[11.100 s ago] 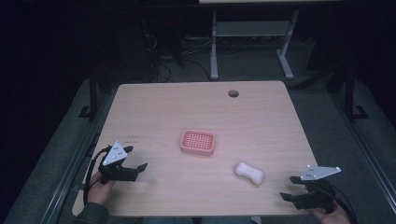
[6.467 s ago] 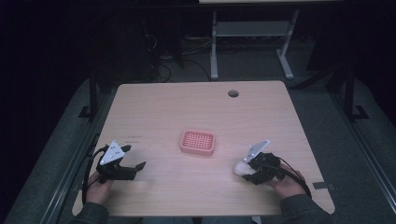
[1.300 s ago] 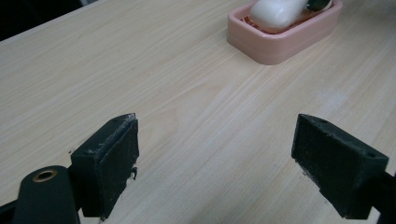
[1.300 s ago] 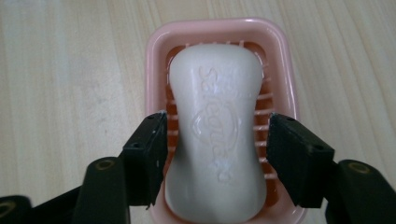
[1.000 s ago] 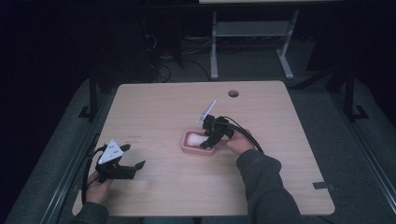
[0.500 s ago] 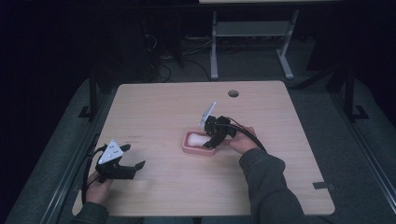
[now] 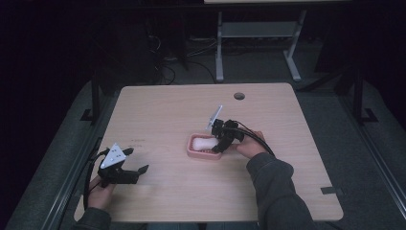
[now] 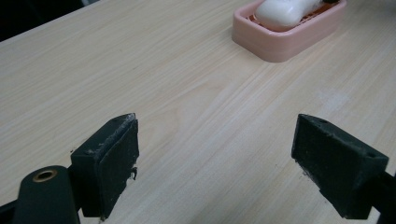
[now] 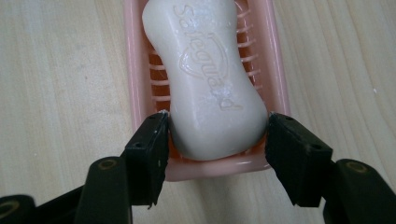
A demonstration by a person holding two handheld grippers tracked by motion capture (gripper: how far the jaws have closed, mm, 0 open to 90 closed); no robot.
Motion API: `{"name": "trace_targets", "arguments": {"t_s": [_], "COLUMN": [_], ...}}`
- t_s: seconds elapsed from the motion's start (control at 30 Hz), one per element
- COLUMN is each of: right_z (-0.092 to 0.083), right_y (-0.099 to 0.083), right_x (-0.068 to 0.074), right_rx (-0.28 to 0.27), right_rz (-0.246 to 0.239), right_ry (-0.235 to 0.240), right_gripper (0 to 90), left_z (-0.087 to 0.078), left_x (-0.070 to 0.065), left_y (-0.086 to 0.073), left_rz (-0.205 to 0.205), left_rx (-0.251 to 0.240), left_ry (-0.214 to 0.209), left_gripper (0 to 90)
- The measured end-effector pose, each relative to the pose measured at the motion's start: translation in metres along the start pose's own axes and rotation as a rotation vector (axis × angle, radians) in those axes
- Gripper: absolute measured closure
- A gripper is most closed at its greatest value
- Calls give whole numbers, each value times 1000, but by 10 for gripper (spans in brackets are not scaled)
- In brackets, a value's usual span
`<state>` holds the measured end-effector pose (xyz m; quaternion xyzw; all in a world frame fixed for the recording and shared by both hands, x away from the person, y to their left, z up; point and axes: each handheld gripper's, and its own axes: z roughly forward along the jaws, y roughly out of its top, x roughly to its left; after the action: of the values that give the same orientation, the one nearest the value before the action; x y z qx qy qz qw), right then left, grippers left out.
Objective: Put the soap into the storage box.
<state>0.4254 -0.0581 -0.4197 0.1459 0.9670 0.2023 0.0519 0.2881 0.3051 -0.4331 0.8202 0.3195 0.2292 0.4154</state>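
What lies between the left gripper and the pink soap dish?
Only bare wooden table between the left gripper and the soap dish, as the left gripper view shows.

The soap dish sits near the middle of the desk, with the bar of soap lying in it. The right gripper is at the dish's right end, its 2 jaws either side of the soap. The left gripper rests well apart, near the desk's front left corner.

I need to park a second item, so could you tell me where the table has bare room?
Bare wood lies between the left gripper and the pink soap dish, and along the far edge by the round hole. The right gripper crowds the dish.
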Motion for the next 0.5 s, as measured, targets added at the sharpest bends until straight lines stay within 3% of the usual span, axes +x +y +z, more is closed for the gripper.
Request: {"name": "trace_targets", "arguments": {"t_s": [0.23,0.5], "right_z": [5,8], "right_y": [1,0], "right_x": [-5,-12], "right_rx": [-12,-32], "right_rz": [-29,-27], "right_ry": [-15,-41], "right_gripper": [377,370], "left_z": [0,0], "left_x": [0,1], "left_y": [0,0], "left_rz": [-2,1], "left_rx": [-4,0], "left_ry": [0,1], "left_gripper": [144,144]}}
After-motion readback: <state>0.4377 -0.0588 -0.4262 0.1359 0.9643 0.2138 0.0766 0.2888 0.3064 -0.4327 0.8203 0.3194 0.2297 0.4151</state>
